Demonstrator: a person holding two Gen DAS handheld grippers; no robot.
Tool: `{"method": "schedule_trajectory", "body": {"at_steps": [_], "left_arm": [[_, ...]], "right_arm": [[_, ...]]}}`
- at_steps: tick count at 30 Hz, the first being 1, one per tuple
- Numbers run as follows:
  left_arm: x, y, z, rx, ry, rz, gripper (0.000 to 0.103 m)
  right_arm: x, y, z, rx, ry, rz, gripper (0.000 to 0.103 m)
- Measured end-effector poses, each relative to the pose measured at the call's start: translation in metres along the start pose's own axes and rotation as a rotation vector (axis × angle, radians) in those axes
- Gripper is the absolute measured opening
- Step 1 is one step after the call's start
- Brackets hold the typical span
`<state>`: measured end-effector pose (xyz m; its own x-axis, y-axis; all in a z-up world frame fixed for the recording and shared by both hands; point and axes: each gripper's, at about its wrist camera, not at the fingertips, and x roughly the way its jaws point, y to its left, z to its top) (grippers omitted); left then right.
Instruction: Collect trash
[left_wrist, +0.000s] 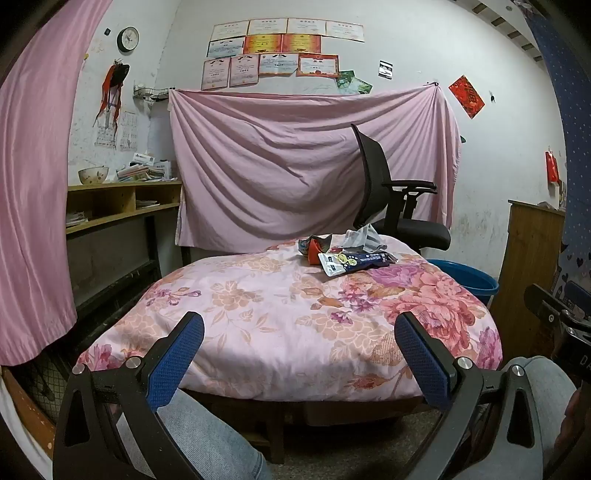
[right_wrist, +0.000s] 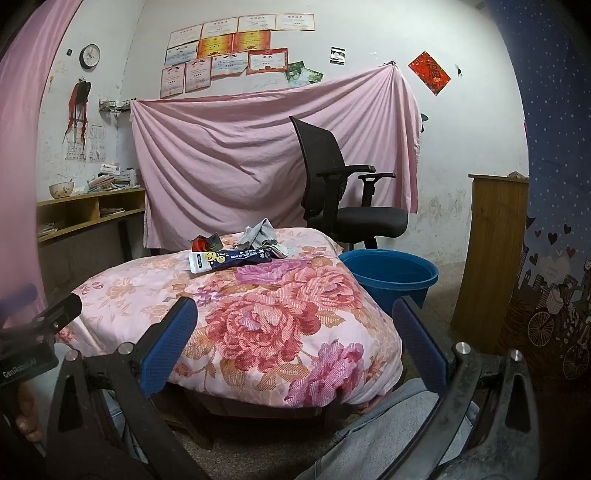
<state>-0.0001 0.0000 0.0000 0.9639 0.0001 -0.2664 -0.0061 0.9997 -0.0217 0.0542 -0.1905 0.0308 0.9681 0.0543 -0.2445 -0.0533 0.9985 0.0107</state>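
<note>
On the far end of the floral quilt, well apart from both my grippers, lies the trash, itemised as follows.

Item one: a long dark-blue and white wrapper, flat on the quilt, nearest of the pile to me. Item two: a crumpled red and grey packet, just behind the wrapper on its left. Item three: a crumpled grey-white paper, behind the wrapper on its right, touching or nearly touching it; I cannot tell which.

Item four: my left gripper, held low before the near edge of the quilt, fingers spread wide, nothing between the blue pads. Item five: my right gripper, likewise low at the quilt's near edge, fingers spread wide and bare. My knees in grey trousers show beneath both.

Item six: a blue basin on the floor just beside the quilt's right side. Item seven: a black office chair beyond the quilt's far right corner, behind the basin. Item eight: a pink sheet hung on the wall behind the quilt. Item nine: a wooden shelf left of the quilt, a bowl on top.
</note>
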Motion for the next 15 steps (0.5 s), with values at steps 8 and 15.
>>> {"method": "schedule_trajectory", "body": {"at_steps": [8,15], "left_arm": [[0.0001,0.0,0.0,-0.001,0.003,0.0,0.101],[0.0002,0.0001,0.0,-0.001,0.003,-0.001,0.101]], "right_arm": [[-0.0004,0.0,0.0002,0.001,0.0,0.0,0.103],[-0.0002,-0.0007,0.0004,0.002,0.001,0.0,0.103]]}}
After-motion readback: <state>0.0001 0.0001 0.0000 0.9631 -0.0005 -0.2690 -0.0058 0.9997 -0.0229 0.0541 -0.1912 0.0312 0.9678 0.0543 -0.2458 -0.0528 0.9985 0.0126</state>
